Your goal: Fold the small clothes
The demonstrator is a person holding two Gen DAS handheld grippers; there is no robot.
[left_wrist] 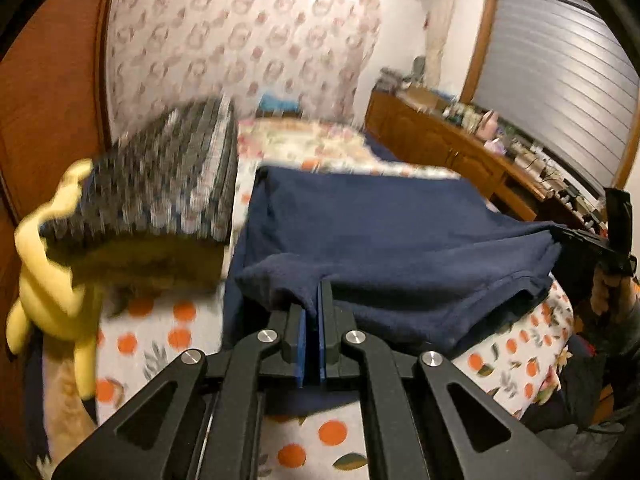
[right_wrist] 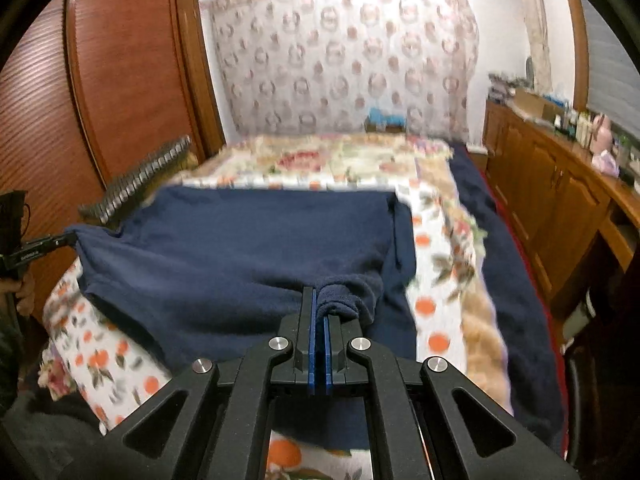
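A navy blue garment (left_wrist: 380, 232) lies spread on the bed, its near edge lifted. My left gripper (left_wrist: 312, 300) is shut on the garment's near left corner. My right gripper (right_wrist: 320, 308) is shut on the near right corner of the garment (right_wrist: 240, 248), where the cloth bunches at the fingertips. The right gripper also shows at the right edge of the left wrist view (left_wrist: 580, 240), and the left gripper at the left edge of the right wrist view (right_wrist: 40, 250). The cloth hangs taut between the two grippers.
The bed has an orange-fruit print sheet (left_wrist: 160, 320) and a floral blanket (right_wrist: 320, 160). A grey checked pillow (left_wrist: 172, 176) and a yellow plush toy (left_wrist: 52, 248) lie at the left. A wooden wardrobe (right_wrist: 120, 72) stands left, a cluttered wooden sideboard (right_wrist: 560, 184) right.
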